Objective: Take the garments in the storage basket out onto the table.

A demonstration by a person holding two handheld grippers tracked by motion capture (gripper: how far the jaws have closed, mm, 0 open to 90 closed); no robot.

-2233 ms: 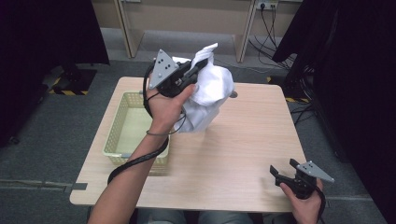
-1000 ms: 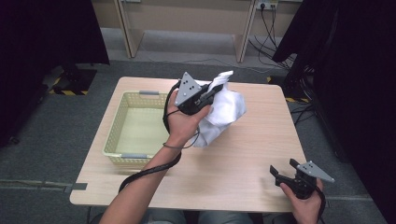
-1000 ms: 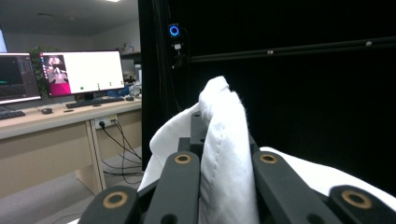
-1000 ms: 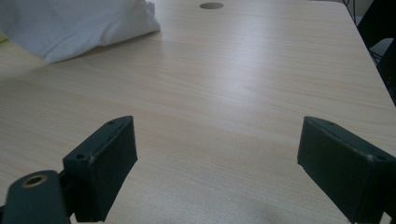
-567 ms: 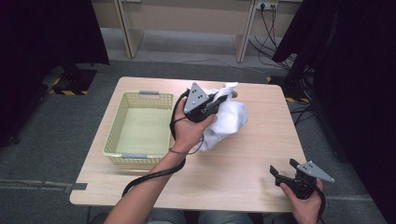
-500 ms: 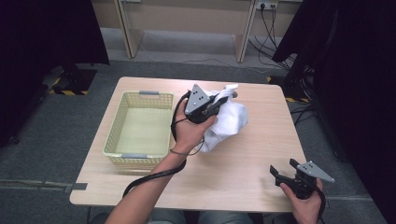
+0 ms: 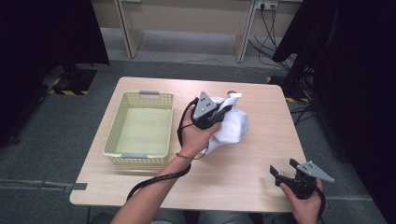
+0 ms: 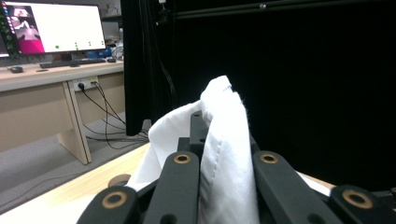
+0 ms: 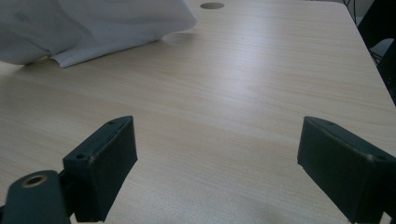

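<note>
High view puts the white cloth [image 7: 233, 126] near the middle of the counter [image 7: 233, 177], bunched into a loose heap whose lower folds rest on the wood while one corner is pulled up toward the far edge. That raised corner is pinched in the left claw [image 7: 227, 106], which lies over the heap with its grey three-cornered plate facing up and its cable looping down along the person's forearm. Left gripper view confirms the grip: a hemmed fold of the cloth [image 8: 224, 154] stands upright between the two black jaws, which are drawn in tight on it from both sides, and more fabric spills off to the left of them.

Just beside the cloth, toward the person's left, sits a pale yellow basket [image 7: 114, 140] with slotted walls, apart from the fabric and with nothing visible inside it.

Well apart from the heap, at the near right corner of the counter, the right claw [image 7: 279, 176] rests low in the person's hand. Right gripper view shows its jaws spread wide with only bare wood between them; the edge of the cloth [image 9: 93, 32] lies farther off at the upper left, and a round hole [image 9: 212, 5] in the counter sits beyond it.

Behind the counter, a desk with a lit monitor [image 8: 53, 28] stands against the wall.
</note>
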